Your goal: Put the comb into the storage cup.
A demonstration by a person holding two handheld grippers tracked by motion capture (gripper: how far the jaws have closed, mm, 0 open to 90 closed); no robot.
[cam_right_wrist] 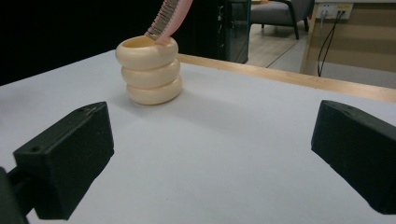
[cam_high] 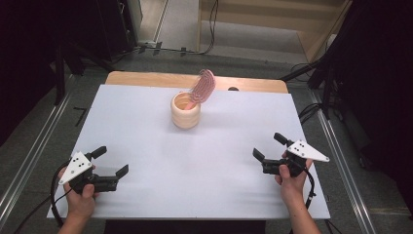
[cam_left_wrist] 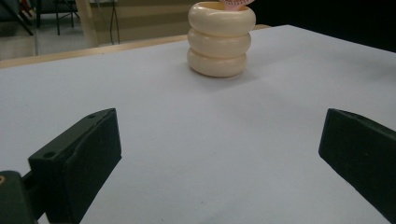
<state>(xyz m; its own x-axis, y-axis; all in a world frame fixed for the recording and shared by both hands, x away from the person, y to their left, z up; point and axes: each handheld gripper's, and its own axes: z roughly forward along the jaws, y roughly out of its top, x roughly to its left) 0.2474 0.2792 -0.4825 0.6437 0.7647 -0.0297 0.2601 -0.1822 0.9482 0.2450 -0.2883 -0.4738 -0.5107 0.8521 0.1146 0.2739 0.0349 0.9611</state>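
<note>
Surface: we see a white bench [cam_high: 146, 146] with a wooden far edge.
Holder: cream ribbed cup [cam_high: 185, 110], far centre, pink brush [cam_high: 202, 86] leaning inside.
Left gripper [cam_high: 111, 163]: wide open, empty, near corner.
Right gripper [cam_high: 268, 146]: wide open, empty.
Room: dark surrounds, floor cables.

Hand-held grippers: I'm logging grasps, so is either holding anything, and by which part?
Nothing is held. Left hand-held gripper and right hand-held gripper are both open, empty.

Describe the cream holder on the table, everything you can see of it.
The holder is a cream cup shaped like three stacked rounded rings, smooth and matte, perhaps ceramic or plastic. It stands upright, open at the top, on the white table toward the far middle. A pink hairbrush stands in it, handle down, leaning on the rim. Both grippers are well away from it.
</note>
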